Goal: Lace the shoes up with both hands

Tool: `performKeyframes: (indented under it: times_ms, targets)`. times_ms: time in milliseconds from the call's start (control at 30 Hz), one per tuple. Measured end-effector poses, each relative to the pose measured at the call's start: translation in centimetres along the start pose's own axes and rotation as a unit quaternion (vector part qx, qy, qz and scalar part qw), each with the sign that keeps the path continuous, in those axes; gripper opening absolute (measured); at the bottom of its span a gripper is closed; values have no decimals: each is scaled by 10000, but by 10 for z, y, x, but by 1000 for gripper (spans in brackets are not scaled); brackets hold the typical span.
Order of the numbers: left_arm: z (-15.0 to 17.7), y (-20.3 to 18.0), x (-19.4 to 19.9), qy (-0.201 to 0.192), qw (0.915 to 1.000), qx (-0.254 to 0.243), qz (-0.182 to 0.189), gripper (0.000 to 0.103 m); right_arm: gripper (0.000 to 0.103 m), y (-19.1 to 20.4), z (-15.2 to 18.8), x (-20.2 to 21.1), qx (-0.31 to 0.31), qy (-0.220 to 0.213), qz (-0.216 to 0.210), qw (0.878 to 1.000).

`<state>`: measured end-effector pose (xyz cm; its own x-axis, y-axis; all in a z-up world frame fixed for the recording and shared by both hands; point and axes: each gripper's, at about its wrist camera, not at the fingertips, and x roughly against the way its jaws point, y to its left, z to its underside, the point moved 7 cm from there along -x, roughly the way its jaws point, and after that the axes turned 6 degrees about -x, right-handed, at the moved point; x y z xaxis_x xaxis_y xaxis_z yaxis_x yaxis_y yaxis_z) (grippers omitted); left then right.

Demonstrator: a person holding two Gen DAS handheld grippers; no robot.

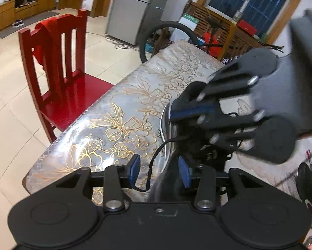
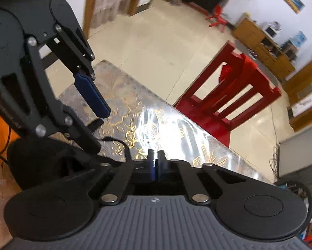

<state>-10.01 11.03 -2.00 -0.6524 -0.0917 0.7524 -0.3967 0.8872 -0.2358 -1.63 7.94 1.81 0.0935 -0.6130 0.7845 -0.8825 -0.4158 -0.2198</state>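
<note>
Shoe (image 1: 170, 125): black upper, pale sole, on the table (image 1: 114, 129), right in front of your left gripper (image 1: 160, 170) and partly between its fingers. In the right wrist view it's the dark mass at lower left (image 2: 37, 158).

Lace (image 1: 153, 162): a loose black strand comes off the upper, droops past the left gripper's left pad and curls under it. It's slack, so nothing is pulling on it. How far the eyelets are threaded is hidden by dark upper and blur, can't tell.

Left gripper: jaws wide apart, gripping nothing. You seem to straddle the shoe's near end to steady or frame it, judging by the placement.

Right gripper (image 1: 173, 114): reaches across from the left gripper's right and sits over the top of the shoe, likely working at the lacing area. Its own view shows the pads (image 2: 159, 162) pressed nearly together. No lace is visible between them, so can't tell if it pinches any.

Red chair (image 1: 58, 79) stands beyond the table edge, not involved.
</note>
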Motion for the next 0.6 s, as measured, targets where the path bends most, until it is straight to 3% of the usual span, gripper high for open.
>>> performKeyframes:
  times_ms: [67,133,200,267,467,500,600]
  targets:
    - [2,3,-12,137,9997,-190,-82,36,1,-10,-8,29,-1243,-798,-235,9888]
    - [4,2,-20,204,9984,-489,-211,36,2,-23,-15,59,-2457,-1578,-466,9553]
    - [6,2,-26,273,9969,-704,-208,36,2,-39,-22,91,-3617,-2323,-685,9003]
    - [7,4,-31,344,9956,-854,-183,36,2,-57,-26,124,-4695,-3015,-890,8251]
    - [12,10,-47,558,9902,-1245,-296,31,0,-66,-46,184,-5222,-4892,-1752,6763]
    - [13,12,-49,584,9898,-1269,-267,31,0,-64,-54,191,-5066,-4944,-1554,6890]
    - [16,16,-44,557,9891,-1345,-211,32,0,-56,-80,205,-4474,-4827,-705,7496]
